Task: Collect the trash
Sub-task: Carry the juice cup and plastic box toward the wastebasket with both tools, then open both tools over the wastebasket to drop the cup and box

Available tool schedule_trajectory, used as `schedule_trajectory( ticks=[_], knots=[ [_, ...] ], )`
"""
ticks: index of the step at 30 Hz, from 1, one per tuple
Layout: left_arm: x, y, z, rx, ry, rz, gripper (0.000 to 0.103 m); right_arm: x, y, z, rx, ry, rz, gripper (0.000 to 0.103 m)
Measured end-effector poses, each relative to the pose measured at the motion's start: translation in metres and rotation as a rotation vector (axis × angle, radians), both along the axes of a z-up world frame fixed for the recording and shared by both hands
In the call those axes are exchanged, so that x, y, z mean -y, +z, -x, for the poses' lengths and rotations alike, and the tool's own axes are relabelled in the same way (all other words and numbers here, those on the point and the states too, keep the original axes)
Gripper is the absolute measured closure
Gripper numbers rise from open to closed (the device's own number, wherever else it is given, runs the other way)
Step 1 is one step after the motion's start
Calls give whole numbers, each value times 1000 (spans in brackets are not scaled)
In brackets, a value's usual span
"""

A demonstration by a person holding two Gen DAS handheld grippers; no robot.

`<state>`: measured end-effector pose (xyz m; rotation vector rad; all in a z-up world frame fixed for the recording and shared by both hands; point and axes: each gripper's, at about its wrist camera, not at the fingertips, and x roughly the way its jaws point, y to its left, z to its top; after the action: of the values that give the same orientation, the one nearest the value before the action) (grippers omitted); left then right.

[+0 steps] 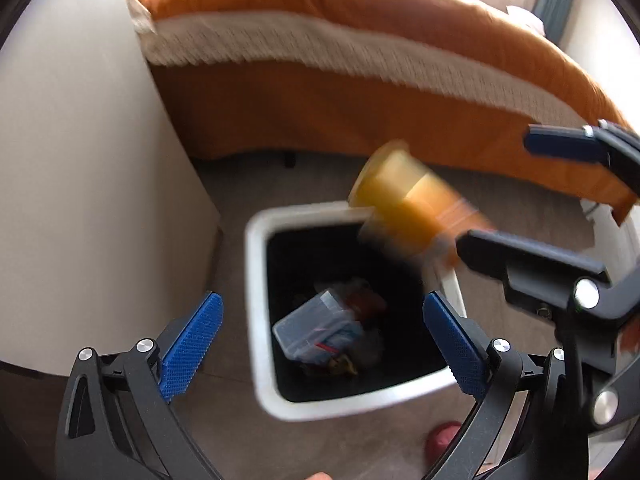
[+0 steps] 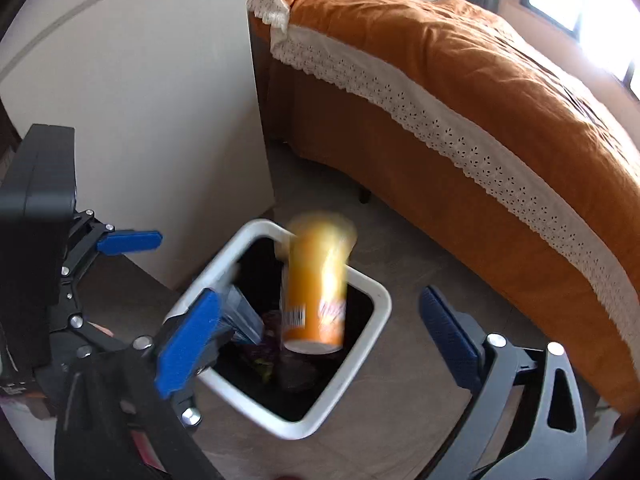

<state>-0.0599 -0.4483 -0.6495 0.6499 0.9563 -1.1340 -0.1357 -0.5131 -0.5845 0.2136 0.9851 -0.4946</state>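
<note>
The orange can (image 2: 316,284) is a tall round tube, blurry, with a pale end, a barcode and red writing too smeared to read. It hangs in the air between the wide-open fingers of the right gripper (image 2: 320,340), touching neither, just over the white bin (image 2: 380,300). The left gripper (image 1: 320,344) is open and empty too, above the bin, where a clear plastic box (image 1: 316,328) lies, maybe with wrappers.
</note>
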Motion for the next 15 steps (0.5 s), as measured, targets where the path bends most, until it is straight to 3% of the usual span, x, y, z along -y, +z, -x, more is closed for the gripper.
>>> schedule_trajectory(
  ticks=[4, 7, 15],
  knots=[
    [-3, -17, 0, -11, 19, -8, 5, 2, -25, 4, -56, 28, 24, 4],
    [-7, -18, -2, -8, 32, -14, 5, 3, -25, 9, -61, 25, 11, 4],
    [-20, 26, -3, -9, 27, 4, 5, -9, 20, 11, -30, 7, 21, 4]
  ],
)
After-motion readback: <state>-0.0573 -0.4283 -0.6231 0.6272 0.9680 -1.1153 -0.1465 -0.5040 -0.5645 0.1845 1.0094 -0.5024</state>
